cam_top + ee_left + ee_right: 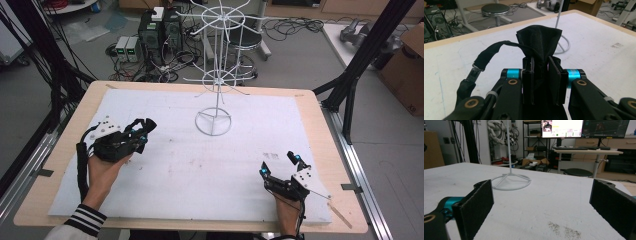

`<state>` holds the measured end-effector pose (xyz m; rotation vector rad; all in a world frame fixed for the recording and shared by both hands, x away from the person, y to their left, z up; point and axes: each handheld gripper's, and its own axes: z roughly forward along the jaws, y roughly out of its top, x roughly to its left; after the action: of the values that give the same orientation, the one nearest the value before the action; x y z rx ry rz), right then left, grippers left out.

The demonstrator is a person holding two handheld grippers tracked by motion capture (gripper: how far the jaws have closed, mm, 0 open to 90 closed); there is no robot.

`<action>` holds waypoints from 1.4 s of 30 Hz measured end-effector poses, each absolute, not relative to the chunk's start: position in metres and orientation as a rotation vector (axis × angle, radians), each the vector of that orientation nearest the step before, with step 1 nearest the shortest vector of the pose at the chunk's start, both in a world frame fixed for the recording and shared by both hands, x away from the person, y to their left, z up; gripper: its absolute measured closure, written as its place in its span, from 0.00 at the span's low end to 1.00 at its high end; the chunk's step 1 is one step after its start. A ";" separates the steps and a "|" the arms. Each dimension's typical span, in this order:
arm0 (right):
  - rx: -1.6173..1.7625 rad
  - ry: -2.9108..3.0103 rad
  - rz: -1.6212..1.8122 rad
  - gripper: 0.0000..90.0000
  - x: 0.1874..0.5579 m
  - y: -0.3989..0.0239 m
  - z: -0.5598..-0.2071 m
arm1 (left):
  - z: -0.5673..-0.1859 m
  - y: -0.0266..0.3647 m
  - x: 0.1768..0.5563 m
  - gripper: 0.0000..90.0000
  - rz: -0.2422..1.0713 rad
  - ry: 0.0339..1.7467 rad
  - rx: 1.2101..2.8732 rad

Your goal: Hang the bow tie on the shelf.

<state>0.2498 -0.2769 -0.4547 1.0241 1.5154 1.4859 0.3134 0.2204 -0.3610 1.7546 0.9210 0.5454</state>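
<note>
The left gripper (541, 75) is squeezing a black cloth bag (539, 43) with a strap, at the table's nine o'clock side. The right gripper (280, 167) is waiting wide open at five o'clock. The person is probably taking the bag to the white wire rack (214, 80) at twelve o'clock, so holding tight and lifting slowly should help.

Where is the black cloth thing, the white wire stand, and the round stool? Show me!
Black cloth (540, 40), left gripper view: on the bunched fabric above the jaws.
Wire stand (213, 121), high view: on its ring base.
Stool (495, 10), left gripper view: on the round seat top.
</note>
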 end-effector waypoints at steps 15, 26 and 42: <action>1.024 1.516 1.488 0.05 0.250 -0.277 -0.455 | -0.339 0.188 0.325 0.83 0.550 0.836 1.767; 1.022 1.512 1.491 0.05 0.250 -0.277 -0.455 | -0.328 0.168 0.335 0.83 0.552 0.806 1.773; 1.020 1.510 1.493 0.05 0.250 -0.278 -0.455 | -0.297 0.138 0.340 0.83 0.572 0.729 1.721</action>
<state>0.2496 -0.2776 -0.4548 1.0203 1.5100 1.4925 0.3404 0.1383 -0.2973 1.7209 0.7291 0.5724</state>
